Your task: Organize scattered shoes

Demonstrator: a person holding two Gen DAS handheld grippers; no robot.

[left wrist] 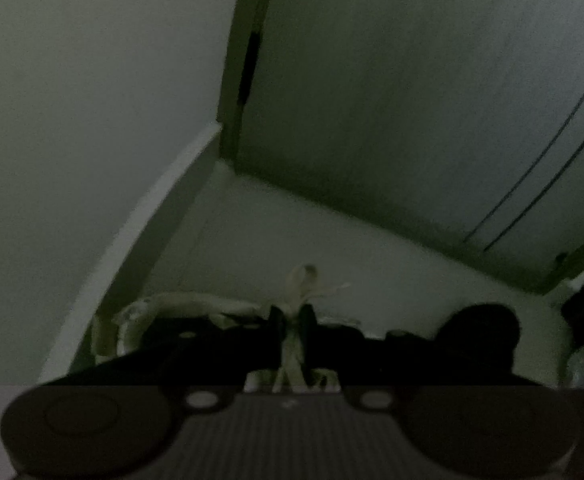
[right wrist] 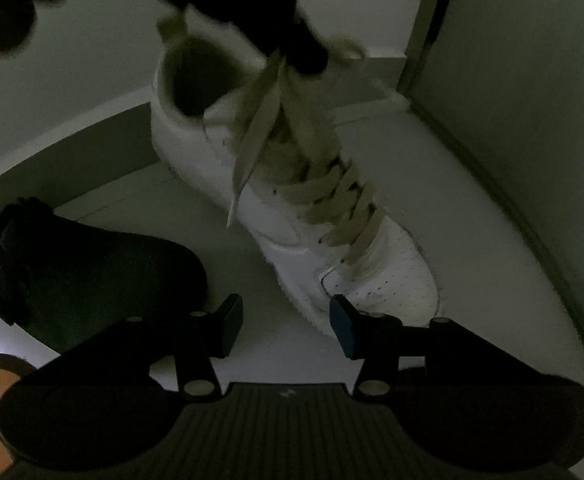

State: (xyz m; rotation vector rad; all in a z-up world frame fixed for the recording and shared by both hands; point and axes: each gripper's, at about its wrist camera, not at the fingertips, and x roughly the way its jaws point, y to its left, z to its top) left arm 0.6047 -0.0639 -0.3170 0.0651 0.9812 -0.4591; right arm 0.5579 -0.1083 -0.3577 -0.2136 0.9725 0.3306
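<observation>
While my right wrist view shows the whole white sneaker (right wrist: 292, 208), my left wrist view shows only its beige laces (left wrist: 292, 344) and a pale strip of its collar behind my own dark fingers.

Left tongs (left wrist: 292, 320): clenched on the laces. The lace strands run up between the two fingertips, and a loop stands above them. In the right wrist view these same tongs (right wrist: 304, 52) appear as a dark, blurred shape at the top, pinching the laces above the sneaker's tongue. I cannot tell whether the sneaker hangs clear of the floor (right wrist: 276, 348) or touches it.

Right tongs (right wrist: 282, 324): released, with nothing between the fingers. The jaws stand partly apart over bare pale floor. The right fingertip (right wrist: 342, 326), with its blue pad, lies just beside the sneaker's perforated toe cap; contact cannot be confirmed. The sneaker's heel opening points away from me, toward the upper left of that view.

Surroundings:
- A black shoe (right wrist: 84, 276) lies on the floor to the left of the right tongs, near the left finger but apart from it.
- A white baseboard (right wrist: 92, 148) runs behind both shoes along the wall.
- A door (left wrist: 412, 100) and its frame (left wrist: 244, 60) close off the right side; the sneaker's toe points toward the door's bottom edge.
- A dark rounded shape (left wrist: 484, 328) sits at the right of the left wrist view; too dim to identify.

Both views are dark and blurred in places.
</observation>
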